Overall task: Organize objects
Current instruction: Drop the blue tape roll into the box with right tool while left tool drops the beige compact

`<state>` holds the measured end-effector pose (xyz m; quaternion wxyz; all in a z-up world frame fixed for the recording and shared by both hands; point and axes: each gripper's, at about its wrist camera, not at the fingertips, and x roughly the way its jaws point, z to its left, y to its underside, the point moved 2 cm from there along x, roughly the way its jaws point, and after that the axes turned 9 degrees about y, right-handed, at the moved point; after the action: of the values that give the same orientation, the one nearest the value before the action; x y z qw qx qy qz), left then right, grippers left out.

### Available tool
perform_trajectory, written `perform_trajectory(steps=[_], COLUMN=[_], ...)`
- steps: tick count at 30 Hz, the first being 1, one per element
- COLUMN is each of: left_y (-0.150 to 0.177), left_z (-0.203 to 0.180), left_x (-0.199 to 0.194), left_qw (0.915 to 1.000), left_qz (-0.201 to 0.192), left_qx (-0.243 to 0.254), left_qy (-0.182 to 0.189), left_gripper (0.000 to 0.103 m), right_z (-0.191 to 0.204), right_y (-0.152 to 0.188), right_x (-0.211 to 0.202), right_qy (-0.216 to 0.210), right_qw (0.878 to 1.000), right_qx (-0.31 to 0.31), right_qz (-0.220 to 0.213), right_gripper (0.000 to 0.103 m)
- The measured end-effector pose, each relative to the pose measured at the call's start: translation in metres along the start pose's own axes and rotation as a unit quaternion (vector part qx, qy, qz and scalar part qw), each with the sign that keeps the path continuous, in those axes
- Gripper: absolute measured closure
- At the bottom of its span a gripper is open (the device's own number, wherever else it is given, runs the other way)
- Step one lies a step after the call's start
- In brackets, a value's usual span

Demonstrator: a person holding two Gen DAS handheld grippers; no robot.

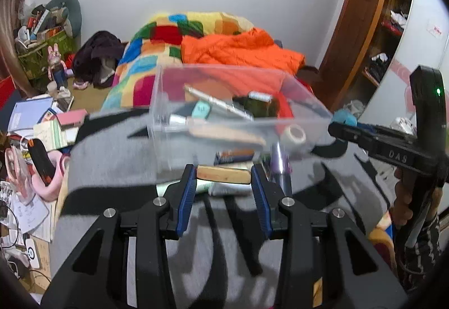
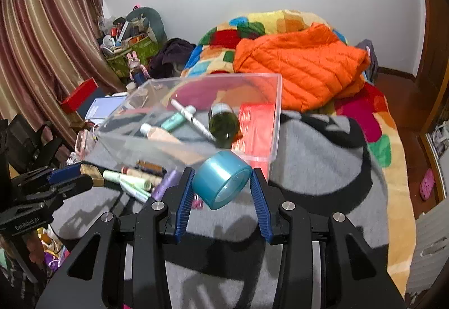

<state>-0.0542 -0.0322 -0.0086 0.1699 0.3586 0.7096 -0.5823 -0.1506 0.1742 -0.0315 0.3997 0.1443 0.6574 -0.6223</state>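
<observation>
Currently left gripper (image 1: 223,178) jaws pinch a tan wooden-looking block (image 1: 223,174) end to end. Right gripper (image 2: 223,185) jaws clamp a teal tape roll (image 2: 221,182) by its sides. Both sit just in front of the clear bin (image 2: 196,118) on the grey blanket (image 2: 322,168) on the bed. Bin holds a green bottle (image 2: 224,126), tubes, a pen. More tubes (image 2: 134,180) lie loose beside it.
</observation>
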Motion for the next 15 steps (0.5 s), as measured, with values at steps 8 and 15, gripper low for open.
perform_trajectory(steps=[8,15], left_y=[-0.031,-0.048], left_z=[0.005,0.017], left_x=[0.002,0.016], left_qw=[0.9995,0.9995], left_qz=[-0.029,-0.029], left_qx=[0.001,-0.004], left_qy=[-0.006,-0.014], left_gripper=[0.064,0.063], right_z=[0.000,0.007], right_y=[-0.024,-0.039], right_x=[-0.002,0.015], right_qy=[0.003,0.012], right_qw=[1.000,1.000], right_qx=[0.005,-0.005], right_qz=[-0.026,-0.024], right_gripper=[0.066,0.066])
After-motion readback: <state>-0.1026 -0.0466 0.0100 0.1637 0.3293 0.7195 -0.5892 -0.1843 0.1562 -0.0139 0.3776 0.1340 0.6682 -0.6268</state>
